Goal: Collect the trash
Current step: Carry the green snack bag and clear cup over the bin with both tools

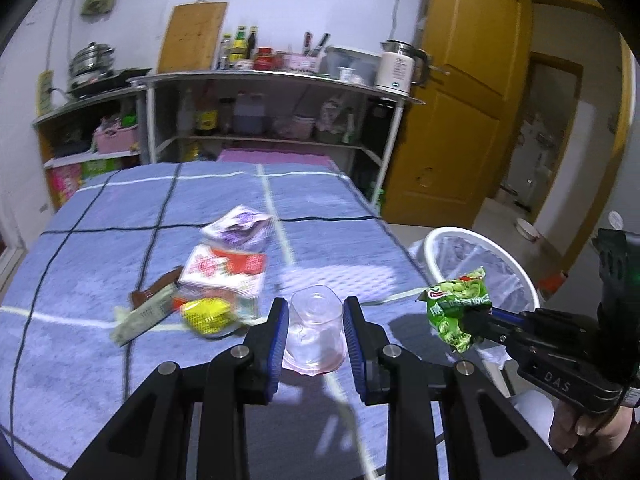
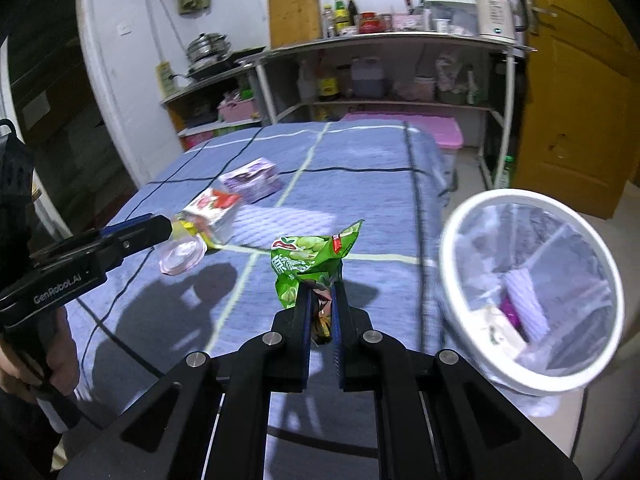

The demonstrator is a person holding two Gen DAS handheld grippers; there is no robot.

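My left gripper (image 1: 316, 308) is shut on a crumpled clear plastic cup (image 1: 316, 330) and holds it above the blue checked cloth (image 1: 100, 360). My right gripper (image 2: 322, 288) is shut on a green snack wrapper (image 2: 310, 260), held above the table near its right edge. The wrapper also shows in the left wrist view (image 1: 456, 308). A white-rimmed trash bin (image 2: 452, 280) lined with a clear bag stands right of the table with some trash inside. A pile of wrappers and cartons (image 1: 224, 276) lies on the cloth, with a purple packet (image 1: 240, 226) behind it.
Metal shelves (image 1: 272, 80) with bottles, a kettle and a pot stand behind the table. A yellow door (image 1: 460, 100) is at the right. A pink box (image 2: 440, 130) sits beyond the table's far edge.
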